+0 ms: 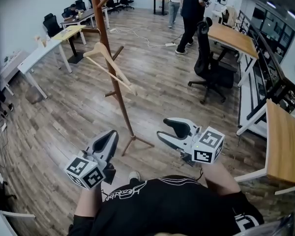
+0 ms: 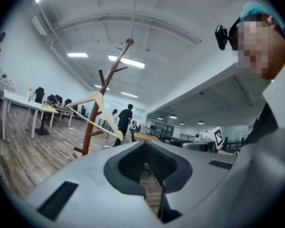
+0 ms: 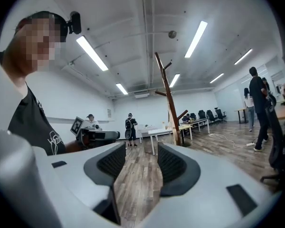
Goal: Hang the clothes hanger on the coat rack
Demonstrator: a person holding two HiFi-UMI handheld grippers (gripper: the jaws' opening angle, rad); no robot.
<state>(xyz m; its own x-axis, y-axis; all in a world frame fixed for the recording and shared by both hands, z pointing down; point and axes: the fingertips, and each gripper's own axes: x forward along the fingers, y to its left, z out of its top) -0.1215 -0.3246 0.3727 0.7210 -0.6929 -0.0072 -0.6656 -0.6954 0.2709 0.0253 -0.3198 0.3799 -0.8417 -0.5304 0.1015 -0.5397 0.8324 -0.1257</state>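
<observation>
The hanger (image 1: 99, 49), likely light and stiff, already hangs on the coat rack (image 1: 122, 100), best gripped near its hook; left hand-held gripper (image 1: 110, 136) closed on nothing, right hand-held gripper (image 1: 163, 129) wide and empty.

Open floor (image 1: 157, 92) before coat rack (image 1: 126, 112)

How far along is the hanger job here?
Done: the wooden hanger hangs on the coat rack. In hand: nothing. The right claw is open and empty, and the left claw is shut on nothing, both back near the person. Left: nothing visible.
</observation>
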